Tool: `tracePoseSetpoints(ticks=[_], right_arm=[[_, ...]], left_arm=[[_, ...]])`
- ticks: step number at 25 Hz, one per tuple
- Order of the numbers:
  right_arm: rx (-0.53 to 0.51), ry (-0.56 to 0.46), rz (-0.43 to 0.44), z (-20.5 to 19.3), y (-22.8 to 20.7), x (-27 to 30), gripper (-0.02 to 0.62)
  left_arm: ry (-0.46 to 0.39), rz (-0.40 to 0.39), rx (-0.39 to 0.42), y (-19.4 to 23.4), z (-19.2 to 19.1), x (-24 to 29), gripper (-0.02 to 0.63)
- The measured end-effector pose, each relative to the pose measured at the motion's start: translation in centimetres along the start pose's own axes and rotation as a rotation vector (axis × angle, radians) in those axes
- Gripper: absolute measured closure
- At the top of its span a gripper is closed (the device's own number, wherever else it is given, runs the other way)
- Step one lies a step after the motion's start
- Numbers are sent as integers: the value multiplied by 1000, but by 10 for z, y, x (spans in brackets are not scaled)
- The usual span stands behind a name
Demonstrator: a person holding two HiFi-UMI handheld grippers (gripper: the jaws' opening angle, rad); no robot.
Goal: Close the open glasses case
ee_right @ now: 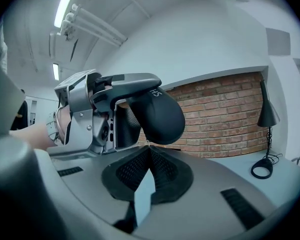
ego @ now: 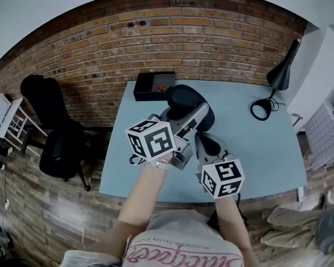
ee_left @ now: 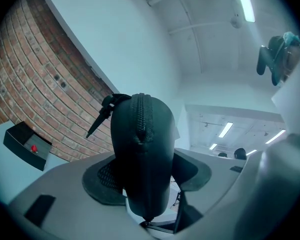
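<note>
A black glasses case (ego: 183,98) is held up above the blue-grey table (ego: 256,160). My left gripper (ee_left: 145,184) is shut on the glasses case (ee_left: 142,149), its pads (ee_left: 102,181) pressing both sides. The zip seam (ee_left: 141,119) faces this camera and looks closed along the end I can see. My right gripper (ee_right: 149,149) comes from below right with its jaws shut, tips meeting at the small zipper pull (ee_right: 147,143) under the case (ee_right: 157,115). In the head view the right gripper (ego: 201,137) sits just under the case's near end.
A black box with a red button (ego: 154,85) lies at the table's far left edge. A black desk lamp (ego: 282,70) with its round base (ego: 261,109) stands at the far right. A black office chair (ego: 58,135) is left of the table, before the brick wall (ego: 183,32).
</note>
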State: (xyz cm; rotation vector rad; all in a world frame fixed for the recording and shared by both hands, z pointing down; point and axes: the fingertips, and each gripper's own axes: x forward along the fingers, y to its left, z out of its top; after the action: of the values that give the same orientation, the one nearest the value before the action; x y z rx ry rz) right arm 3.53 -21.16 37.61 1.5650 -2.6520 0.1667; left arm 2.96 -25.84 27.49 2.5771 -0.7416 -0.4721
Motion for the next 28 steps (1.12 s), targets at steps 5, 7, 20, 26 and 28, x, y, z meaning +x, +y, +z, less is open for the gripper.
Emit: tracePoseSetpoints(ticks=[5, 7, 20, 26, 28], right_arm=[[-8, 11, -20, -3, -4, -2, 578], [-22, 16, -24, -4, -5, -4, 578], [-23, 32, -74, -8, -26, -16, 578], [-40, 33, -94, -7, -32, -21, 578], [-52, 28, -94, -7, -34, -23, 578]], left_arm=[[-16, 9, -8, 0, -1, -3, 345], [-16, 7, -12, 0, -3, -4, 347], [25, -37, -9, -10, -6, -12, 350], [62, -63, -5, -14, -11, -17, 350], [73, -74, 1, -17, -15, -18, 350]])
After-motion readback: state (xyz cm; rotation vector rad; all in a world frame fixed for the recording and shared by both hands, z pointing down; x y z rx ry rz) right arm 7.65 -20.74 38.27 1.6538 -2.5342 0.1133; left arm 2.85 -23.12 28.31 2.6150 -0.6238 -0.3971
